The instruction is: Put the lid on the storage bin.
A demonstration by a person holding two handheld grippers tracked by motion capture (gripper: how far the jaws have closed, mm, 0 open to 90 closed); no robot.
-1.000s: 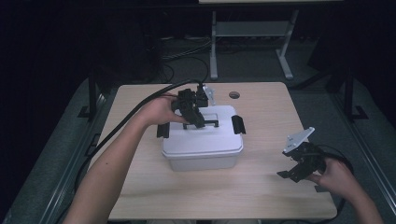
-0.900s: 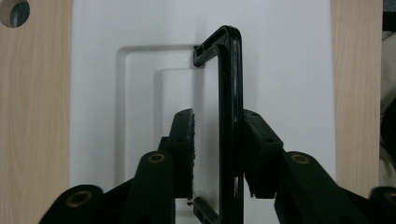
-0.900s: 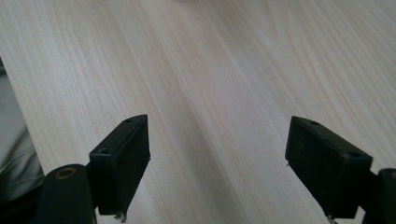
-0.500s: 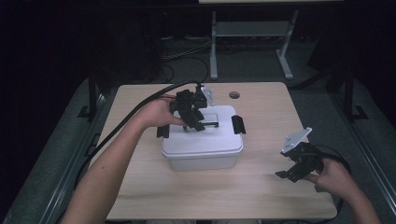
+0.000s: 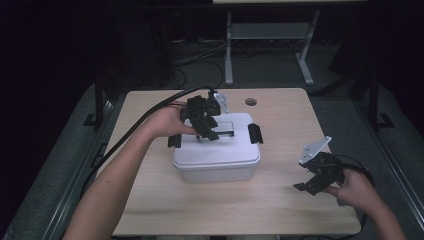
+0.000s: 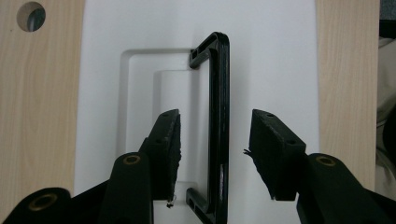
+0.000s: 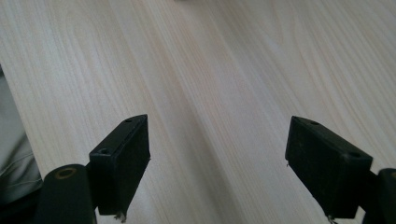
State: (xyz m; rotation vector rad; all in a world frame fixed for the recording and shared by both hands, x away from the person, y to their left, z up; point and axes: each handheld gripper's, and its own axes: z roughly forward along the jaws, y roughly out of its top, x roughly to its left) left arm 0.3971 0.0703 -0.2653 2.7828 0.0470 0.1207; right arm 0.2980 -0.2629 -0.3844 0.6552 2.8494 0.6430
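Observation:
A white lidded box (image 5: 215, 155) stands mid-table with black latches (image 5: 255, 133) at its ends. Its black carry handle (image 6: 219, 116) lies in the lid's recess. My left gripper (image 5: 207, 132) hovers over the lid, pointing down at the handle. Its jaws have just been opening. In the left gripper view the left gripper (image 6: 215, 154) straddles the handle bar, and neither pad touches it. My right gripper (image 5: 307, 186) hangs low over the bare wood at the right of the table. In its own view the right gripper (image 7: 217, 163) stands wide open with nothing between the jaws.
The wooden table (image 5: 280, 200) has a round cable hole (image 5: 250, 101) near its far edge. A thick black cable (image 5: 145, 120) trails left from my left gripper. A metal stand (image 5: 229, 50) is on the floor beyond the table.
The left gripper's jaws have spread apart over the handle, leaving the bar free between them. The right gripper has stayed put.

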